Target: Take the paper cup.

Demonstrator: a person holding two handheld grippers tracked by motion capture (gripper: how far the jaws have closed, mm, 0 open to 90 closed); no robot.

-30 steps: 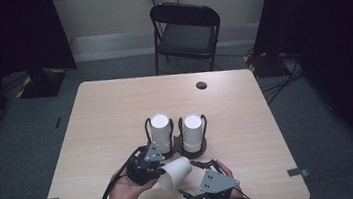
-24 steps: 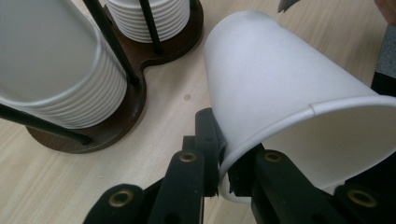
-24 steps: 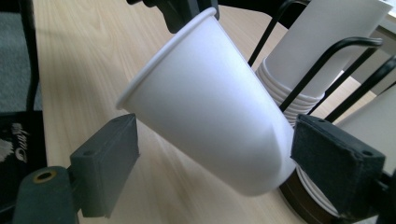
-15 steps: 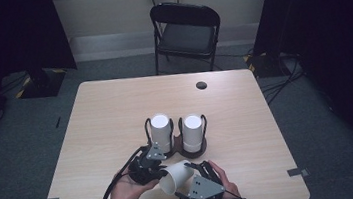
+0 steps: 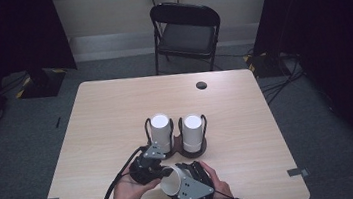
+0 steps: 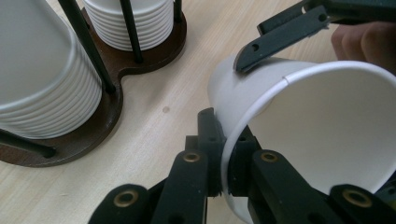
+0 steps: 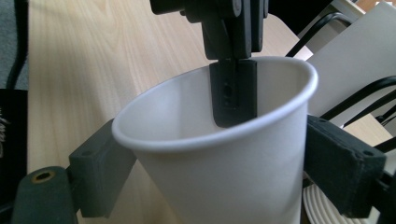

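A white paper cup (image 5: 170, 184) lies tilted between both grippers near the table's front edge, its mouth turned toward the left gripper. My left gripper (image 5: 164, 173) is shut on the cup's rim (image 6: 243, 135), one jaw inside the mouth and one outside. In the right gripper view that inner jaw hangs down into the cup (image 7: 224, 182). My right gripper (image 7: 222, 163) has a jaw on each side of the cup's body, just below the rim, and both pads touch the wall. One of its fingers (image 6: 280, 35) rests on the cup's outside.
A dark wooden two-post holder (image 5: 203, 152) just behind the hands carries two upside-down stacks of white cups (image 5: 161, 129) (image 5: 192, 130). The wooden table (image 5: 115, 111) has a cable hole (image 5: 201, 85) at the far right. A black folding chair (image 5: 187, 33) stands beyond it.
My right gripper has slid left along the front edge until its jaws lie around the cup. The cup has sunk a little toward the person. The left gripper kept its place.
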